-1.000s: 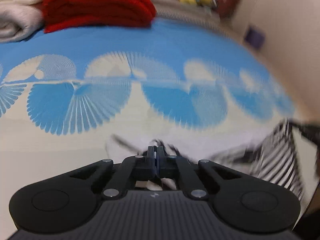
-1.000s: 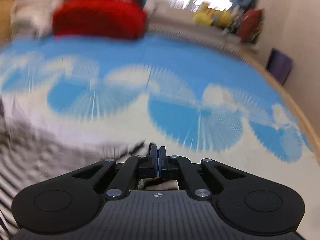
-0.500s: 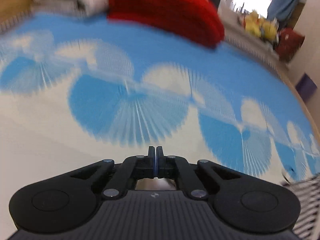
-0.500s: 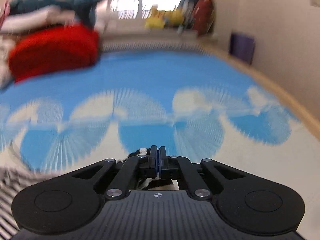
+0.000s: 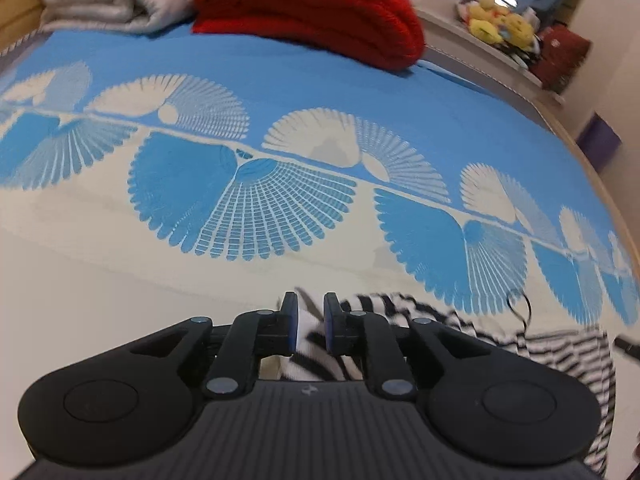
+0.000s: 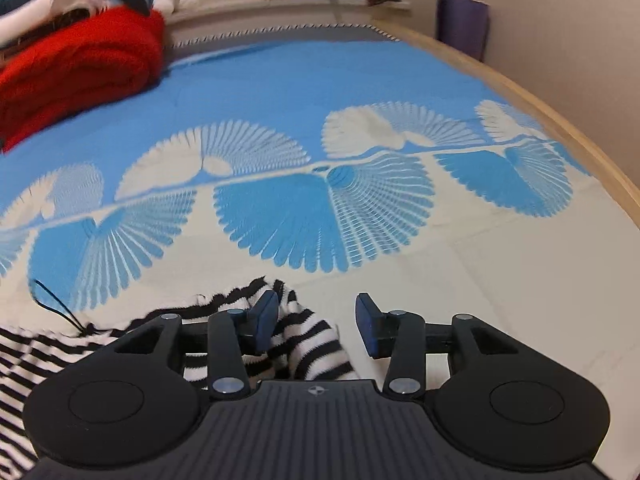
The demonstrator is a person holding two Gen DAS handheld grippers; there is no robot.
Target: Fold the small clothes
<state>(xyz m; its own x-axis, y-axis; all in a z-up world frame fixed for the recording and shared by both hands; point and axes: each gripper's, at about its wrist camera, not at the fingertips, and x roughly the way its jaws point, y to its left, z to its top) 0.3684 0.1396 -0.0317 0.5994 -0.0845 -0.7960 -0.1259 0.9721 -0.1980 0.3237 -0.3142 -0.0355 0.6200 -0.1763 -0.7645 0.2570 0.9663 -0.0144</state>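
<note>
Both tools have just been opening: left tool barely parted around the striped garment, right tool wide. Release done; next, regrasp an edge.

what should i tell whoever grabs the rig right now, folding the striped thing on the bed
Left gripper: jaws have just been opening, narrow gap, striped garment between them, seemingly released.
Right gripper: jaws have just been opening, wide apart, striped cloth against one pad only.
Garment lies on the blue-and-white bedspread, near edge, bunched. Red folded blanket sits at the far end.
Done: garment set down. Left: how far the fold has got is unclear; check, smooth and finish.
</note>
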